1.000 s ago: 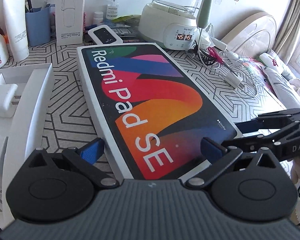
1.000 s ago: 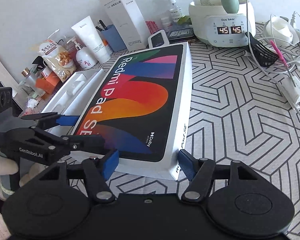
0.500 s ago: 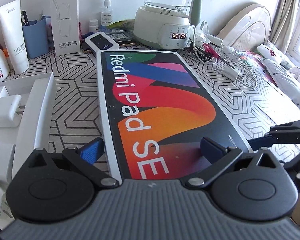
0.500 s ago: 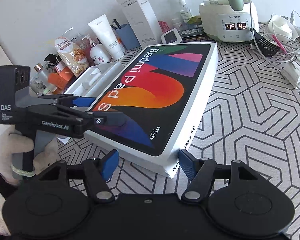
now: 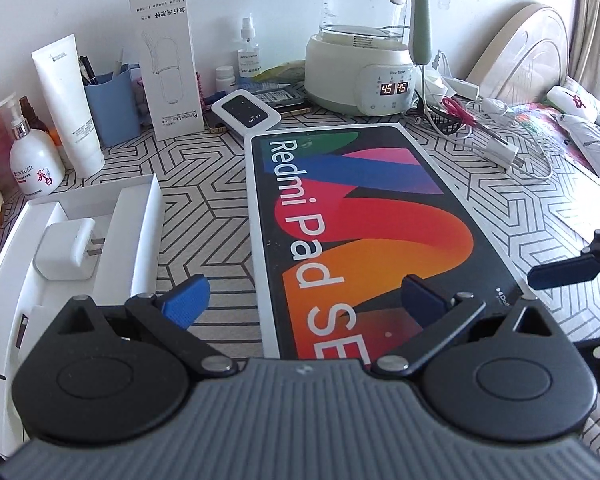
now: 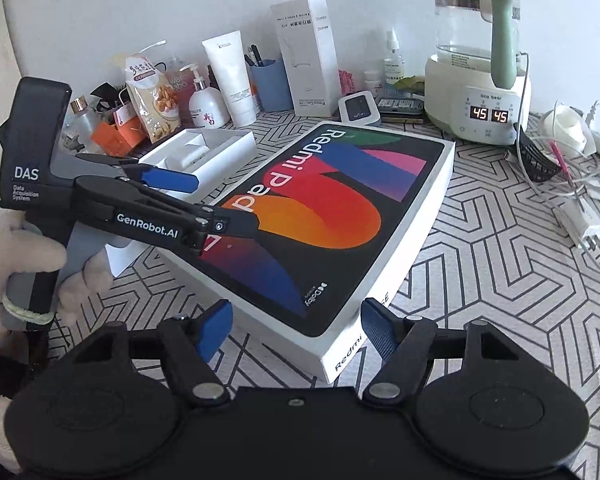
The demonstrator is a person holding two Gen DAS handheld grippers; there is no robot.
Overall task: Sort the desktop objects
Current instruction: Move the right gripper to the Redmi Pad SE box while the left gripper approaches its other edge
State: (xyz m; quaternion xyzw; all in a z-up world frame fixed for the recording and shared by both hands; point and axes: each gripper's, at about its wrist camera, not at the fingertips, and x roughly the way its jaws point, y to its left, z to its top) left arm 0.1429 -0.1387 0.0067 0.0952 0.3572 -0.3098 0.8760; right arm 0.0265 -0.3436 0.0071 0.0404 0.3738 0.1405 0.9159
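While both sets of jaws stand released, the left gripper and right gripper fill the bottom of their frames, empty. Beyond them the Redmi Pad SE box lies flat mid-frame on the patterned tabletop. Left of it sits a white tray holding a charger; an electric kettle stands upper right.

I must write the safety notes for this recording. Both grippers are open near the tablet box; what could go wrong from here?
1. The Redmi Pad SE box is wide; gripped at one corner, it may tilt or slip.
2. Pushed forward, it may hit the small white device or the kettle base.
3. The left gripper and right gripper may collide.
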